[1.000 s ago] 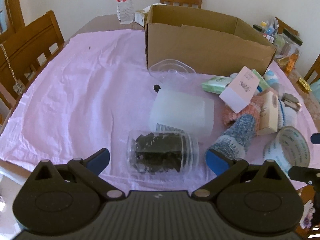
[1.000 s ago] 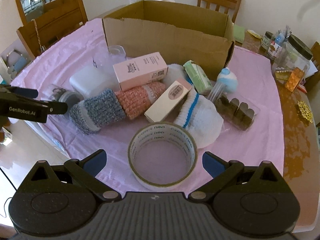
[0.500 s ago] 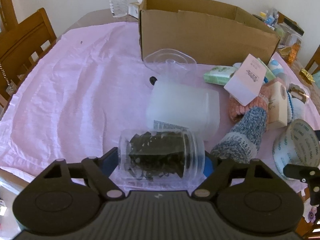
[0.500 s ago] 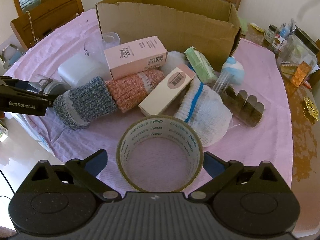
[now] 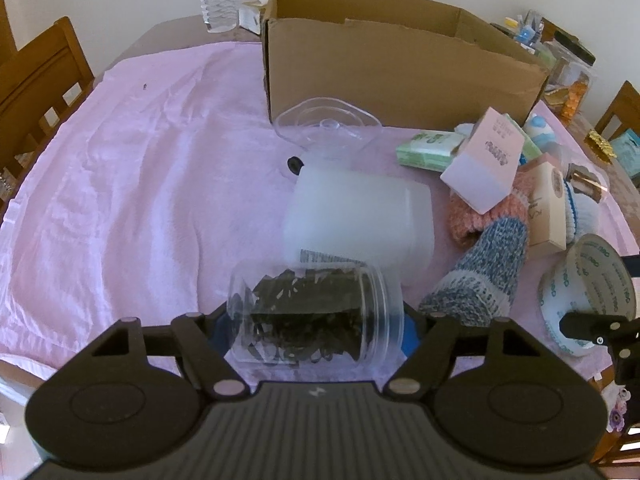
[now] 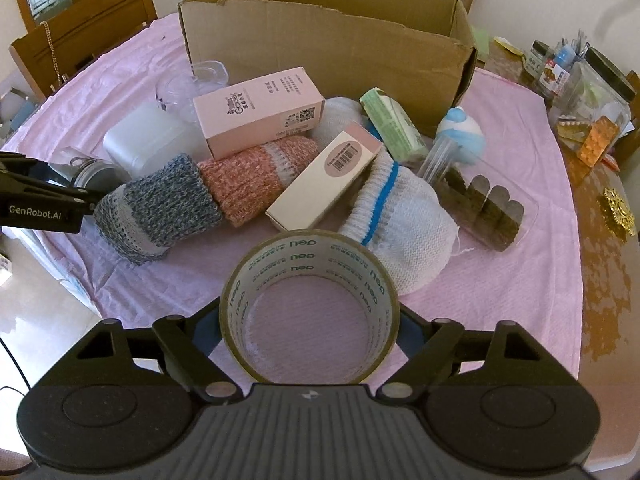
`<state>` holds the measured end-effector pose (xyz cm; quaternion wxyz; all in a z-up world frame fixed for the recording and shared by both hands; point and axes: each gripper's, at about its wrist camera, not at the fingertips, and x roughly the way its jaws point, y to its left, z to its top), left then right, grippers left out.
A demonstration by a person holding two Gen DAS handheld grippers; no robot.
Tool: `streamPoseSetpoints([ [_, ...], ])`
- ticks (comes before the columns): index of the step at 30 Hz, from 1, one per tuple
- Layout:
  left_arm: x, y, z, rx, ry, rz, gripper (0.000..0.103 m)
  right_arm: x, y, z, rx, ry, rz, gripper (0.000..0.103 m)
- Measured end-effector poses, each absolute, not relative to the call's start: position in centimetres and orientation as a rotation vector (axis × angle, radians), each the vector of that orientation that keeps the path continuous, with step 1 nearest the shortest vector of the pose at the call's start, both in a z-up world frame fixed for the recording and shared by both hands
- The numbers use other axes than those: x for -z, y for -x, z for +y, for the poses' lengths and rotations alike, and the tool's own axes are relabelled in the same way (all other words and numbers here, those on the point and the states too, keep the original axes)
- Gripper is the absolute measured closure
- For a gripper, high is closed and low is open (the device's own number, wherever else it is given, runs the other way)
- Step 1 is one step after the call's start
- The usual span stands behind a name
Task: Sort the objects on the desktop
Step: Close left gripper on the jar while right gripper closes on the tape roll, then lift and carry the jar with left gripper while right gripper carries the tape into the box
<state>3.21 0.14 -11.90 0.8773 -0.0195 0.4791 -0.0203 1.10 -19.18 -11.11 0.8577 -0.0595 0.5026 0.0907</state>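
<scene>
Closing left tool [image 5: 314, 330] on jar [image 5: 312, 316]; open cloth [image 5: 132, 168] leftward.

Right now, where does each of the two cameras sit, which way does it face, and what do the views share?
Left wrist: sits on the left gripper, looking steeply down along its closing fingers at a clear jar lying between them; the right gripper's black tip shows at the right edge.
Right wrist: sits on the right gripper, looking down at a tape roll between its closing fingers; the left gripper shows at the left edge.
Shared: the cardboard box, the knitted sock, the pink carton, the tape roll and the jar.
</scene>
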Motion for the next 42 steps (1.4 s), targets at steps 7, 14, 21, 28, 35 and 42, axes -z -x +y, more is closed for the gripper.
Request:
streamPoseSetpoints([
  [7,10.2,-3.4,0.8,0.080,0.034,0.995,0.028,9.5,-1.4,-19.3,-0.188,0.122,1.055,0.015],
  [14,7.5,-4.4,1.3,0.119,0.005,0.975,0.028,6.8,-2.0,-19.4,-0.170,0.134,1.027,0.015],
  [21,5.3,-6.3,1.8,0.186,-0.018,0.941,0.028,4.1,-3.6,-19.0,-0.153,0.125,0.983,0.015],
  [28,2.9,-9.4,1.3,0.243,-0.052,0.880,0.028,1.6,-6.0,-18.4,-0.159,0.117,0.916,0.015],
  [35,0.6,-14.1,0.3,0.246,-0.040,0.827,0.028,-0.1,-10.4,-19.4,-0.205,0.136,0.853,0.015],
  [42,-0.3,-19.4,-0.7,0.235,-0.046,0.807,0.028,-0.9,-16.1,-20.7,-0.253,0.149,0.817,0.015],
])
